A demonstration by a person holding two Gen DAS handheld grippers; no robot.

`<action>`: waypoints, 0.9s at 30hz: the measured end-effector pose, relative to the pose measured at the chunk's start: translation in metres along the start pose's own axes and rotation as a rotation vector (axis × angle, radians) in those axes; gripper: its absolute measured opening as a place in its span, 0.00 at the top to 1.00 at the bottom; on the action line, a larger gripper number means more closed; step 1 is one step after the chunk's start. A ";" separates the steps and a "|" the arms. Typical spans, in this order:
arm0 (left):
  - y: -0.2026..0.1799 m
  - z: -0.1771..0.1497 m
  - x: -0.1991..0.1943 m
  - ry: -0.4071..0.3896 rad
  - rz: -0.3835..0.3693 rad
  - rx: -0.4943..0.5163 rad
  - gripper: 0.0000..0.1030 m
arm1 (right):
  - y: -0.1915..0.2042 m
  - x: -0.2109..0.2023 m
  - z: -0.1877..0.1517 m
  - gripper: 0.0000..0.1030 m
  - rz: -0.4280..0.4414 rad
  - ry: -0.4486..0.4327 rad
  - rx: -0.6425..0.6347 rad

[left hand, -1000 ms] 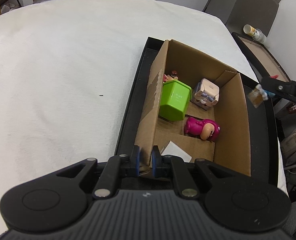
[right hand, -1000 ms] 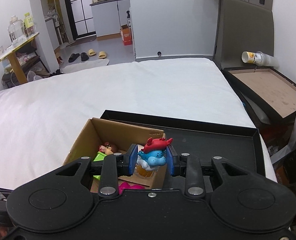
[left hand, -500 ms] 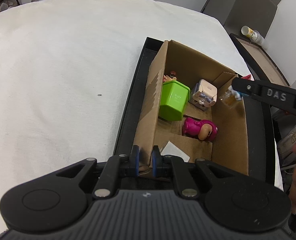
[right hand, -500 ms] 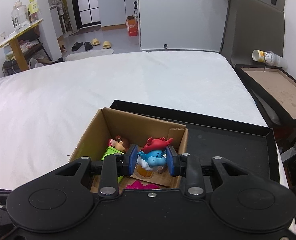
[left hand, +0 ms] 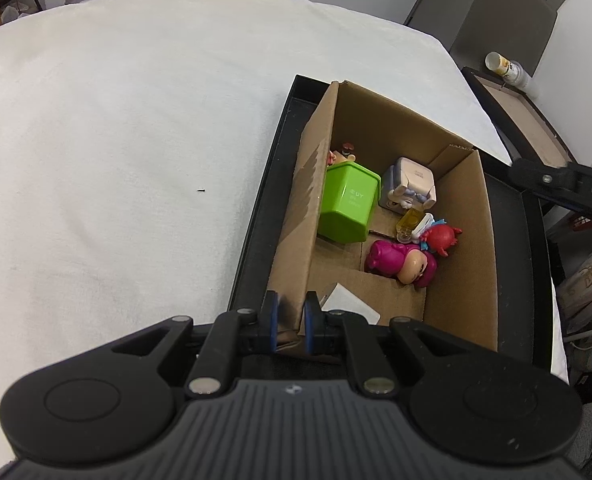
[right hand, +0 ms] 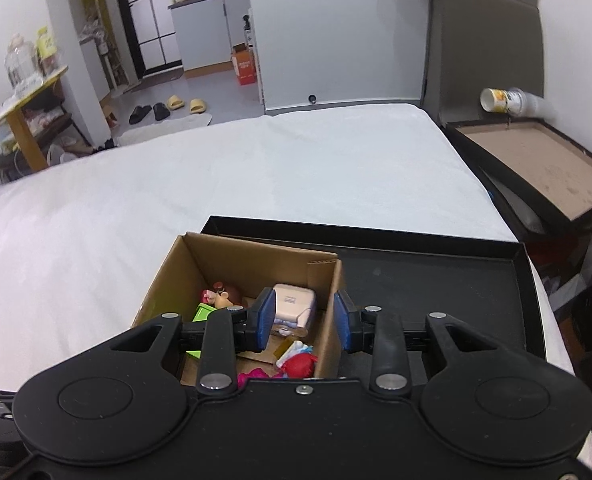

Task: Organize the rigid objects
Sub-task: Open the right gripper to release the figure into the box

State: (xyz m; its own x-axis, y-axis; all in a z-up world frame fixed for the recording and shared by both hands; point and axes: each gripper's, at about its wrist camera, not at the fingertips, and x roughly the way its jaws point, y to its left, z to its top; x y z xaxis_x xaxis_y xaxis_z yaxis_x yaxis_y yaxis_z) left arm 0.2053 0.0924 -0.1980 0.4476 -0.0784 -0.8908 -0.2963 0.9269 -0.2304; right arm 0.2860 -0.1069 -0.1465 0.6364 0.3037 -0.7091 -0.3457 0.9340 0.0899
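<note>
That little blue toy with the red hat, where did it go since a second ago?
The right gripper carried it over the cardboard box, opened and let it go. The blue figurine now lies inside, tipped beside the pink figurine. The left gripper stays clamped on the box wall; the green bin and other toys have not moved.

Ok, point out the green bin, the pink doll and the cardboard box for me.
green bin (left hand: pixel 346 204), left wrist view, on its upturned side face.
pink doll (left hand: pixel 392 258), left wrist view, on its magenta body.
cardboard box (left hand: pixel 462 240), left wrist view, on the inside of its right wall.
</note>
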 end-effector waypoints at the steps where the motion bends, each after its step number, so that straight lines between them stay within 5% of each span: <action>1: -0.001 0.000 0.000 0.000 0.003 0.002 0.90 | -0.003 -0.002 0.000 0.69 0.003 0.000 0.010; 18: -0.008 0.002 -0.030 -0.034 0.000 -0.028 0.90 | -0.057 -0.030 -0.009 0.66 0.074 0.013 0.162; 27: -0.033 0.007 -0.060 -0.073 -0.020 0.013 0.90 | -0.074 -0.051 -0.014 0.44 0.124 0.014 0.199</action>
State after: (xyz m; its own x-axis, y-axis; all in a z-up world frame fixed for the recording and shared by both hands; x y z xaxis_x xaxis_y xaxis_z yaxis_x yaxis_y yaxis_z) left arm 0.1944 0.0697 -0.1341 0.5134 -0.0701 -0.8553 -0.2762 0.9301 -0.2420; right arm 0.2696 -0.1939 -0.1269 0.5874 0.4171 -0.6936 -0.2766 0.9088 0.3123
